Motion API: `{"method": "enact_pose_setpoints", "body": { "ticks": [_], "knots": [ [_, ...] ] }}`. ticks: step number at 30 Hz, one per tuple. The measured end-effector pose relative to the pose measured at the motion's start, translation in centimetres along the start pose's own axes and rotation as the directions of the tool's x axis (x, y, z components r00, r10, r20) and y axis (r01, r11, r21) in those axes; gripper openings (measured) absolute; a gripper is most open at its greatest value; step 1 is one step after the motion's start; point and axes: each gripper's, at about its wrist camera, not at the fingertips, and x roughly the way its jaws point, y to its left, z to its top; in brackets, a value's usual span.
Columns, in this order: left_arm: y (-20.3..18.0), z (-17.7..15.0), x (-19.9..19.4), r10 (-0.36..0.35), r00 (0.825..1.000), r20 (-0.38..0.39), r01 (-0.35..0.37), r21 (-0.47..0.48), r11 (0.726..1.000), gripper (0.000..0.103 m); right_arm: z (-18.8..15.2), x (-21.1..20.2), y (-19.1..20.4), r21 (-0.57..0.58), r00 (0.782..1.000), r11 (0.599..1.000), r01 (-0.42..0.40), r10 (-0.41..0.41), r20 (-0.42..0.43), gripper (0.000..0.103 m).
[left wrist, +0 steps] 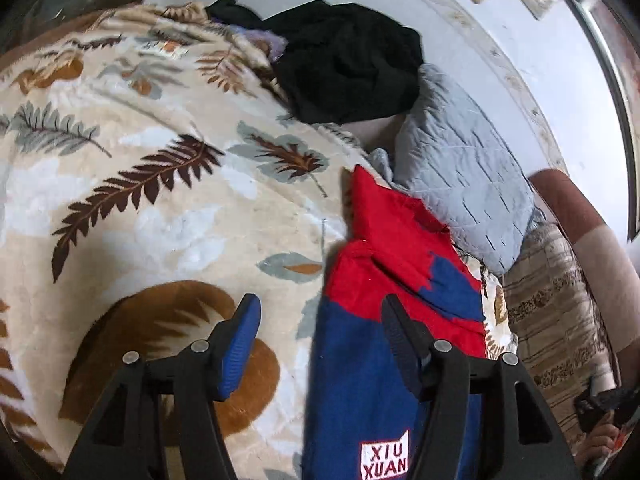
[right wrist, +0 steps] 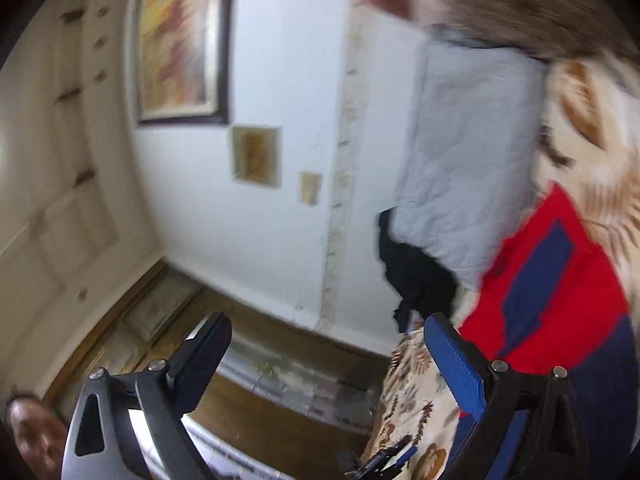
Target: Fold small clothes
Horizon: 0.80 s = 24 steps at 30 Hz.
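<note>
A small red and blue garment with a white "XIU XUAN" patch lies on the leaf-patterned blanket of the bed. My left gripper is open just above the garment's blue part, its right finger over the cloth and its left finger over the blanket. In the right wrist view, which is blurred and tilted, the same garment lies at the right. My right gripper is open and empty, pointing mostly at the wall, its right finger near the garment's edge.
A black clothes pile and a grey quilted pillow lie at the bed's far side against the white wall. A person's arm reaches in at the right. Framed pictures hang on the wall.
</note>
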Motion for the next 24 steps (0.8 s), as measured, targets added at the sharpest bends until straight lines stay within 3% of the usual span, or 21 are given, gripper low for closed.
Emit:
{"method": "enact_pose_setpoints", "body": {
  "ticks": [3,5,6,7,8,10,11,13,15,18,19,21,22,24],
  "knots": [
    [-0.6,-1.3,-0.7,0.008,1.000,0.004,-0.008,0.051,0.999,0.063,-1.3,0.4,-1.9,-0.043,0.976,0.977,0.209,-0.211,-0.049,0.099],
    [-0.7,-2.3,-0.6,0.026,1.000,-0.013,-0.025,0.082,0.996,0.064,-2.7,0.9,-3.8,-0.076,0.928,0.932,0.353,-0.359,-0.099,0.099],
    [-0.6,-2.7,-0.5,0.032,0.999,-0.028,-0.030,0.089,0.996,0.064,-2.9,0.8,-3.9,-0.097,0.905,0.907,0.409,-0.417,-0.083,0.099],
    [-0.4,-3.0,-0.5,0.032,0.999,-0.037,-0.029,0.089,0.996,0.064,-2.6,0.3,-3.5,-0.101,0.916,0.914,0.392,-0.398,-0.055,0.099],
    [-0.2,-3.2,-0.5,0.036,0.998,-0.042,-0.032,0.090,0.995,0.064,-2.0,-0.6,-3.1,-0.083,0.943,0.940,0.331,-0.333,-0.021,0.099],
    [0.3,-3.3,-0.7,0.035,0.999,-0.029,-0.033,0.089,0.996,0.064,-0.5,-2.6,-1.1,-0.065,0.990,0.990,0.127,-0.122,0.065,0.099],
    [0.5,-3.3,-0.7,0.038,0.999,-0.023,-0.036,0.084,0.996,0.064,0.3,-3.4,0.0,-0.082,0.994,0.995,0.056,-0.048,0.093,0.099],
    [0.9,-3.1,-0.3,0.039,0.999,-0.024,-0.037,0.055,0.998,0.064,2.1,-5.6,3.1,-0.137,0.979,0.984,-0.111,0.132,0.153,0.099],
    [1.0,-3.0,0.3,0.032,0.999,-0.033,-0.031,0.034,0.999,0.064,2.4,-6.0,5.5,-0.197,0.963,0.961,-0.194,0.224,0.147,0.099],
    [0.3,-3.2,0.7,0.020,0.999,-0.043,-0.018,0.034,0.999,0.064,1.3,-4.5,7.2,-0.282,0.980,0.942,-0.184,0.199,0.023,0.101],
    [-0.3,-3.2,0.7,0.020,0.999,-0.043,-0.017,0.051,0.999,0.064,0.3,-3.0,6.9,-0.297,0.986,0.940,-0.167,0.157,-0.056,0.101],
    [-1.4,-3.2,0.5,0.013,0.999,-0.036,-0.010,0.092,0.996,0.064,-1.2,-0.4,5.1,-0.310,0.991,0.950,-0.045,0.003,-0.133,0.102],
    [-1.9,-3.1,0.5,0.011,1.000,-0.029,-0.008,0.109,0.994,0.064,-2.3,2.0,3.3,-0.335,0.972,0.939,0.076,-0.144,-0.183,0.102],
    [-2.6,-2.9,0.6,0.004,1.000,-0.022,-0.001,0.126,0.992,0.064,-3.4,5.5,0.0,-0.359,0.917,0.903,0.234,-0.328,-0.229,0.102]
  ]
}}
